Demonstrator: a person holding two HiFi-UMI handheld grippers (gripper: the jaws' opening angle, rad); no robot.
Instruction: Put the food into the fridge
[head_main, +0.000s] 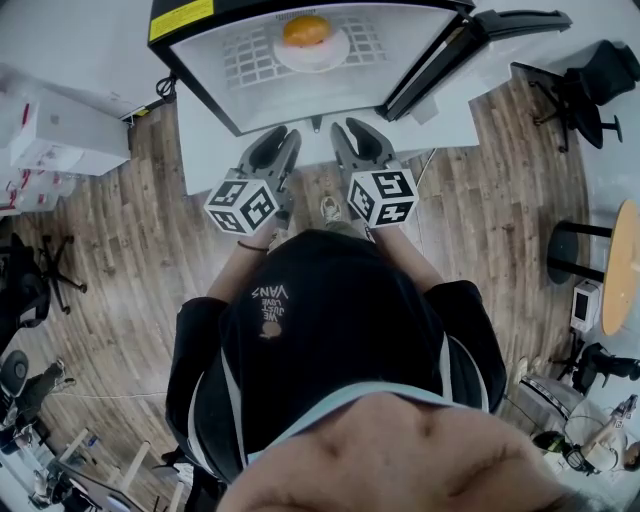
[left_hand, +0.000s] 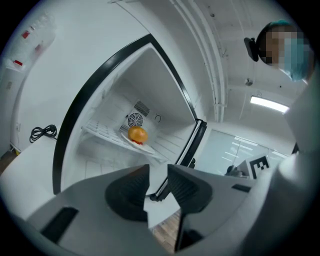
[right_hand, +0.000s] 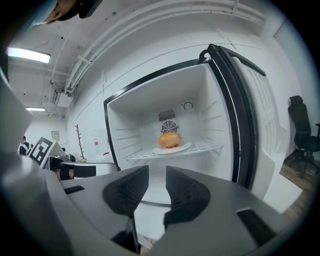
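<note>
Left hand-held gripper (head_main: 283, 138): jaws apart w/ a narrow gap, nothing btwn them, so released and empty. It points at the open fridge (head_main: 400, 70) from approx 7 o'clock of the plate, well short of it. Its marker cube (head_main: 242, 205) has black-and-white squares only, no letters.

Food (head_main: 305, 30) = burger-type bun w/ an orange-brown top and sth red under it. It sits on a white plate (head_main: 335, 58), and the plate is on the wire shelf (head_main: 245, 60) inside the fridge, at 12 o'clock in head view. A fan (right_hand: 169, 126) is on the back wall behind it. By the look of it the task's thing is in already; the door is open.

Handling (my guess): the bun is soft and light, and would squash or shed filling if pinched. The plate is stiff and smooth, prob. slippery at the rim. If it needs shifting, take the plate rim at its 6 o'clock edge, jaws over and under the lip, and keep it level. Don't grab the bun.

Right hand-held gripper (head_main: 350, 132): same, jaws parted, gap empty, nothing grasped. It's just beside the left one, at 5 o'clock of the plate, aimed at it.

Fridge door (head_main: 450, 50) is swung out toward 2 o'clock.

Writing:
- Yellow sticker (head_main: 182, 18) on the fridge top at 11 o'clock: print too small to read.
- Shirt print (head_main: 268, 293): reads "VANS", upside-down in head view; the smaller lines by it aren't legible.
- Boxes (head_main: 50, 130) at 9 o'clock: red labels, unreadable.
</note>
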